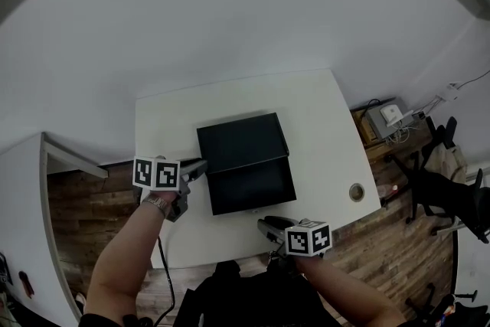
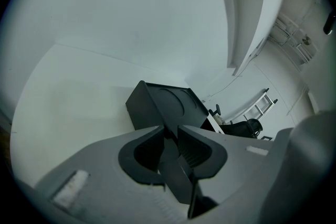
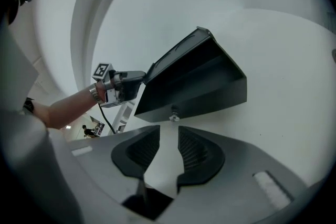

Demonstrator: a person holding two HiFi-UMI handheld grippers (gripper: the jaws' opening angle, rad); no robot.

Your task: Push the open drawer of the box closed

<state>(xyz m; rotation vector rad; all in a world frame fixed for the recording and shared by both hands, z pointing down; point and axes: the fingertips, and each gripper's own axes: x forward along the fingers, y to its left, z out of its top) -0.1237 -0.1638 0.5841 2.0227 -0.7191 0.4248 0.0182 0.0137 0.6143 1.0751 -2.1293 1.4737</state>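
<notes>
At the lower centre of the head view, the right gripper (image 1: pixel 266 225) hangs with jaws parted and empty, just short of the open drawer (image 1: pixel 253 189) and its small knob (image 3: pixel 173 114). Farther up-left, the left gripper (image 1: pixel 200 166) clamps the black box (image 1: pixel 242 142) by its side edge. Box and drawer sit mid-frame on a white table (image 1: pixel 321 126), wood floor (image 1: pixel 84 203) showing at either side.

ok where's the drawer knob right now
In the right gripper view the knob sits on the front of the open drawer, just beyond the open right hand-held gripper.
</notes>
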